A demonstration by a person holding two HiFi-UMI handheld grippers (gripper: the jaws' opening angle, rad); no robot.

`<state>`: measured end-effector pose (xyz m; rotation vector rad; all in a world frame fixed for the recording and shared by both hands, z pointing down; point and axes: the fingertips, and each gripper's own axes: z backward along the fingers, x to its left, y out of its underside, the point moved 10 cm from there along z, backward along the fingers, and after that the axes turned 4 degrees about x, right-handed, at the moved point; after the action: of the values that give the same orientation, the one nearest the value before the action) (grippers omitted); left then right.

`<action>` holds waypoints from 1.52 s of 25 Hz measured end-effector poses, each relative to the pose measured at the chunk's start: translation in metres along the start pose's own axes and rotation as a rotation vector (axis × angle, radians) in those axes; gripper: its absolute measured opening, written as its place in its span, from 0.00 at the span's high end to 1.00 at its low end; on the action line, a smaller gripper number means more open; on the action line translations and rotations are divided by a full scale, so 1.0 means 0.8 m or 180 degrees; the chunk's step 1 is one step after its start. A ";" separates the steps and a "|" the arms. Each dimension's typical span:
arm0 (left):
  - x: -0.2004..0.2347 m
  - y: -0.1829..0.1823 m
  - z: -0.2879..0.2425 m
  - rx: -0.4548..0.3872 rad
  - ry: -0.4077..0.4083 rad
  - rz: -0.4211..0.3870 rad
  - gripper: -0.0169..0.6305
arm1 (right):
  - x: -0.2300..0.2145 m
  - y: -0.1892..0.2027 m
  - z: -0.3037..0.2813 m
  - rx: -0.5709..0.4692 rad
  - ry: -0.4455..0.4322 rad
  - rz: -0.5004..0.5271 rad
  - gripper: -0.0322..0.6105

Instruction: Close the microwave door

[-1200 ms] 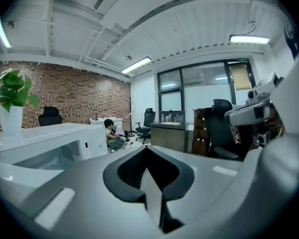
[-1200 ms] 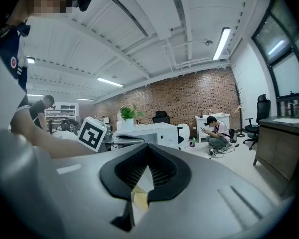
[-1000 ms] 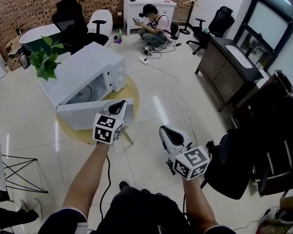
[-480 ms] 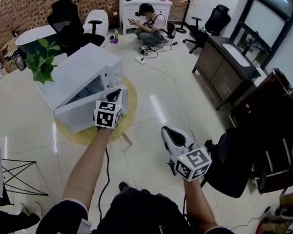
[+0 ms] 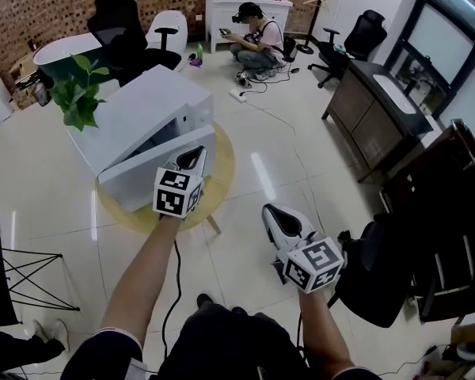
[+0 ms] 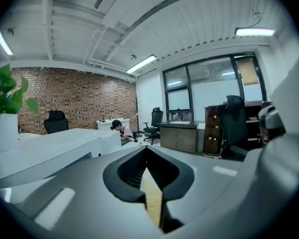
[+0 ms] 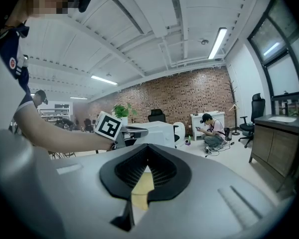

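A white microwave point(image 5: 146, 105) stands on a round wooden table point(image 5: 218, 167). Its drop-down door point(image 5: 142, 179) is tilted steeply up, with a narrow dark gap left at the top. My left gripper point(image 5: 196, 157) is shut, its tip against the door's right front corner. In the left gripper view the shut jaws of the left gripper point(image 6: 146, 153) hold nothing, and the microwave point(image 6: 50, 151) lies to the left. My right gripper point(image 5: 274, 215) hangs shut and empty over the floor, right of the table. In the right gripper view, beyond the right gripper point(image 7: 147, 148), the microwave point(image 7: 162, 132) shows.
A potted plant point(image 5: 79, 93) stands behind the microwave. A person point(image 5: 256, 42) crouches on the floor at the back by a white desk point(image 5: 249, 2). Black office chairs point(image 5: 119, 34), a dark cabinet point(image 5: 380, 105) at right and a black chair point(image 5: 380, 271) by my right arm.
The microwave door has swung from almost flat to steeply raised, and my left gripper moved up and forward with it. The right gripper has barely moved.
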<state>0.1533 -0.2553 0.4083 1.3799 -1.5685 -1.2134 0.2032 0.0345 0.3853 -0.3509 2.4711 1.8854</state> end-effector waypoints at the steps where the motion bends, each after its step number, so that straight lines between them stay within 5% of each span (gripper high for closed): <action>1: -0.001 0.004 0.011 -0.0025 0.0024 0.0019 0.96 | 0.002 -0.001 -0.007 0.0006 -0.0023 0.0002 0.95; 8: 0.008 0.033 0.103 -0.0174 0.0125 0.0202 0.96 | 0.009 -0.014 -0.083 0.0025 -0.0160 0.0104 0.95; 16: 0.039 0.054 0.170 -0.0147 -0.0254 0.0365 0.96 | 0.009 -0.040 -0.198 0.0078 -0.0490 0.0253 0.95; 23: 0.057 0.056 0.165 -0.0105 -0.0724 0.0526 0.96 | -0.030 -0.027 -0.304 0.0325 -0.0692 0.0346 0.95; 38: 0.060 0.069 0.107 -0.0038 -0.1200 0.0813 0.96 | -0.085 -0.033 -0.401 0.0384 -0.1115 0.0248 0.95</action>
<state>0.0477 -0.2867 0.4307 0.9404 -1.9225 -1.3729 0.3144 -0.2667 0.4580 0.0752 2.3717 1.6421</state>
